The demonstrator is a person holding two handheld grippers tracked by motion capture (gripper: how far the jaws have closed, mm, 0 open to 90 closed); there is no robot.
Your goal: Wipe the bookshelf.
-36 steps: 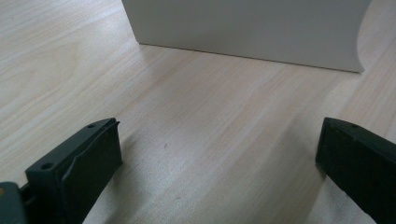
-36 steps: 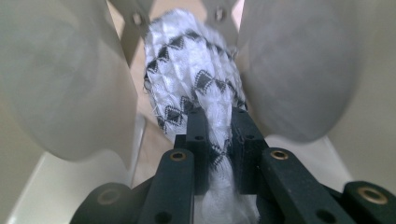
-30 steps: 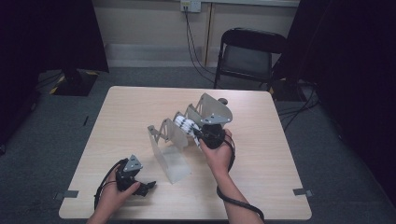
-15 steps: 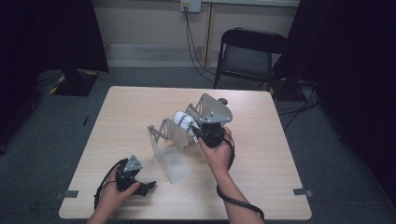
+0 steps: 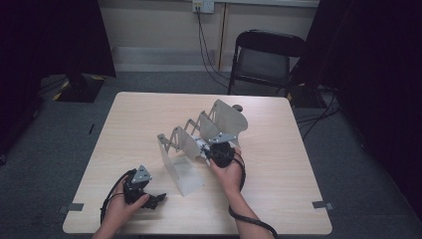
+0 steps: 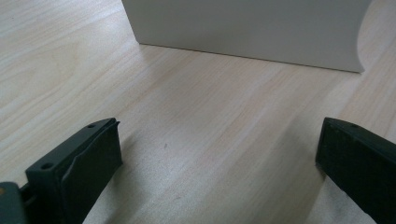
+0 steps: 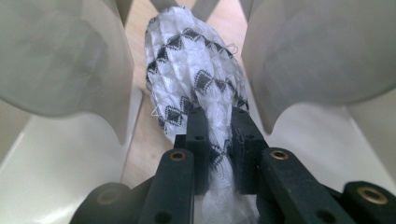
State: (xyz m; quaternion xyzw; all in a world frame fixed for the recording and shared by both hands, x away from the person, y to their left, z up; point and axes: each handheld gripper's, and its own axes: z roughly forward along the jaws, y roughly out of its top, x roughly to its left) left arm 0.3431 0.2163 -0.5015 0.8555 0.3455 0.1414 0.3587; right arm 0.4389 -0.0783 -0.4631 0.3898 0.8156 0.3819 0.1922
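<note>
Between two leaves of the rack [image 7: 70,65], the rolled cloth [image 7: 191,88], white with black diamonds, points down toward the table [image 5: 278,164], pinched at its near end by the right gripper [image 7: 219,135]. Near the table's front edge, the left gripper [image 6: 219,154] rests with jaws wide and empty, facing the rack's end plate [image 6: 243,28].

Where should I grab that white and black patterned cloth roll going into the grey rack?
Grip the white and black patterned cloth roll at its near tail end, coming from the rack's open side along the slot. The grey rack's dividers flank its sides, leaving that end free, where the right gripper pinches it.
</note>
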